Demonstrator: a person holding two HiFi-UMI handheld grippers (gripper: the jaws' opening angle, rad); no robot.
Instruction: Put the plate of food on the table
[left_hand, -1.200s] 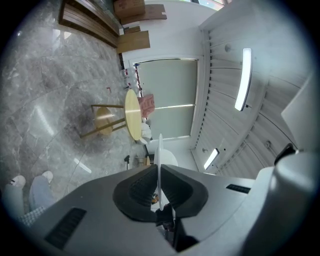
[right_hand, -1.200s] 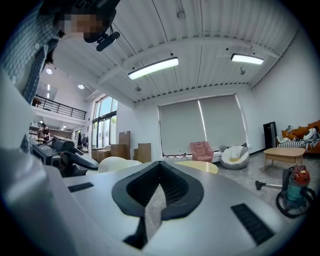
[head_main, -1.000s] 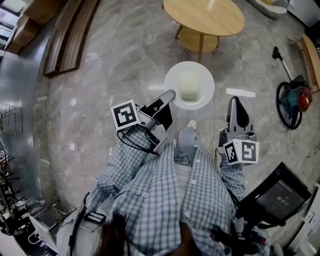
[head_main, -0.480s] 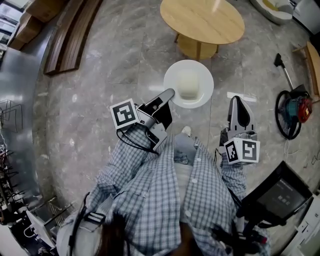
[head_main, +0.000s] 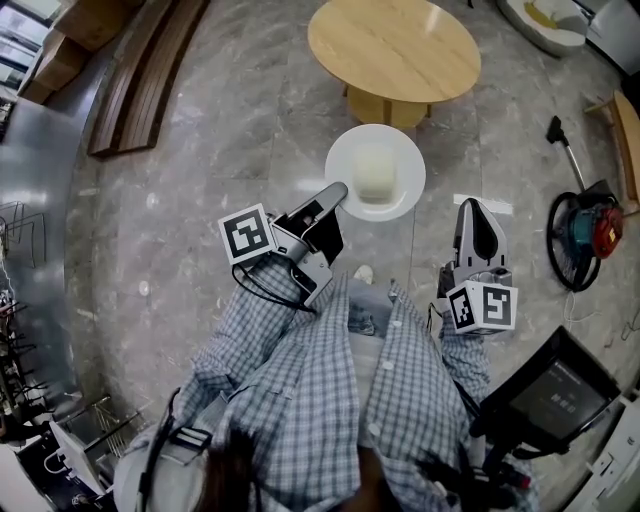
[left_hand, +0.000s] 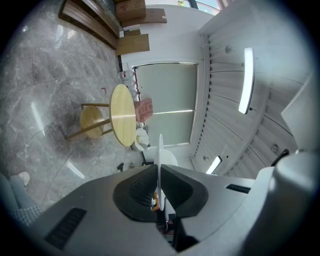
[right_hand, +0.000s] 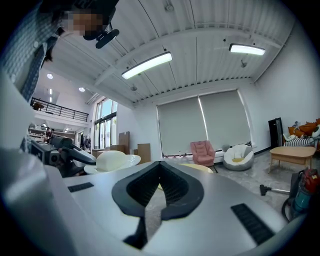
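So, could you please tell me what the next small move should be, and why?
Probably carry the plate forward to the table: the left gripper pinches its rim, food sits on it, and it hangs over the floor, short of the table.

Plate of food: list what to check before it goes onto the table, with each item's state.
1. Left gripper clamped on the plate rim: ok, jaws closed on the edge.
2. Plate level: ok, roughly flat in the right gripper view.
3. Food sits mid-plate: ok.
4. Table top free: ok, nothing shows on it.
5. Plate above the table: not ok, it hangs over the floor, short of the table's near edge.
6. Right gripper out of the way: ok, shut, empty, beside the plate without touching.
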